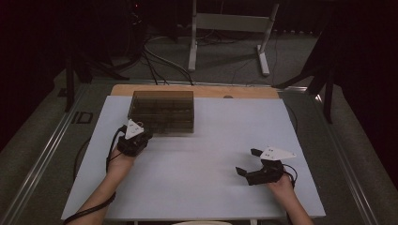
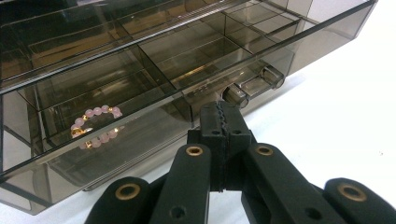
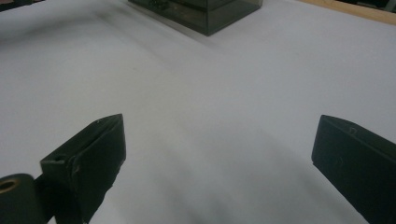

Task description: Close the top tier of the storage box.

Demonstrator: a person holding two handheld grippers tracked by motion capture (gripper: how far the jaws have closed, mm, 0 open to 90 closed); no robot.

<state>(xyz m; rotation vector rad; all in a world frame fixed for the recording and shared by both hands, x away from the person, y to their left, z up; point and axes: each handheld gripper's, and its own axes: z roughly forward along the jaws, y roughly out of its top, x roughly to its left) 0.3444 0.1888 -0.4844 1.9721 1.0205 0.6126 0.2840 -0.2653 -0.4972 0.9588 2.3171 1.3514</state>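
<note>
The one sign that can be read is a dark marking, seemingly the letters "ID", on the grey floor just left of the table's far left corner; dim light leaves it uncertain.

Worktop: a pale, white-covered rectangular surface, with a strip of bare wood exposed along its far edge. A smoky see-through plastic box stands directly on the white surface at far left, touching it with its base; the box is divided into compartments, and one near compartment holds a pink bead bracelet. The worktop stands on a grey carpeted floor.
</note>
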